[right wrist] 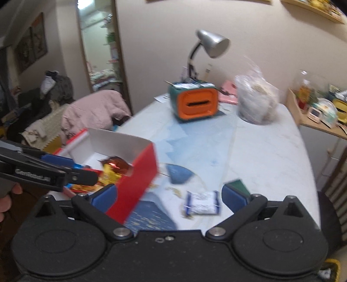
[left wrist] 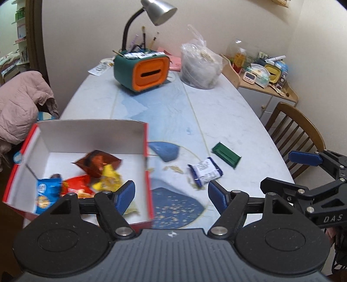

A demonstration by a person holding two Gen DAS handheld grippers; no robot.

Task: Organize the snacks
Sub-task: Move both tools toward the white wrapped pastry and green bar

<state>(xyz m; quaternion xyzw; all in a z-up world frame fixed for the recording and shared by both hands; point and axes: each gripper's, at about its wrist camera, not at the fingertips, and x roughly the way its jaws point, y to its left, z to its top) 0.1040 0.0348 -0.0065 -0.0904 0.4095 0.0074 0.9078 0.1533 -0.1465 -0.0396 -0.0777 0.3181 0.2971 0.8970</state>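
Writing: "DAS" is read in pale letters on the body of the right gripper (left wrist: pixel 303 171) as seen from the left wrist view; "GenRobot.AI" is made out, blurred, on the left gripper (right wrist: pixel 71 171) as seen from the right wrist view. Print on the snack wrappers is too small or blurred to be read.
Left gripper: its own camera shows the blue pads (left wrist: pixel 124 196) spread wide apart with nothing between them; the jaws are released, held over the near right corner of the box.
Right gripper: its own camera shows the pads (right wrist: pixel 104 198) parted wide and gripping nothing; the jaws are released, above the near table edge.
Box: a red box (left wrist: pixel 147 138) with a white inside is set at the left edge of the table (left wrist: pixel 216 112), open upward, its long axis running roughly left to right.
Snacks in box: a brown packet (left wrist: pixel 97 164), a yellow packet (left wrist: pixel 108 179), a red packet (left wrist: pixel 76 184) and a blue packet (left wrist: pixel 46 193) are piled together on the box floor.
Snacks on table: a white packet with blue ends (left wrist: pixel 205 171) is lying flat just right of the box, its long axis tilted up to the right; a green packet (left wrist: pixel 226 155) is lying near it, farther right, its long axis running down to the right.
Background: an orange and green tissue holder (left wrist: pixel 143 72), a silver desk lamp (left wrist: pixel 158 10) and a clear plastic bag (left wrist: pixel 200 65) are standing at the far end of the table.
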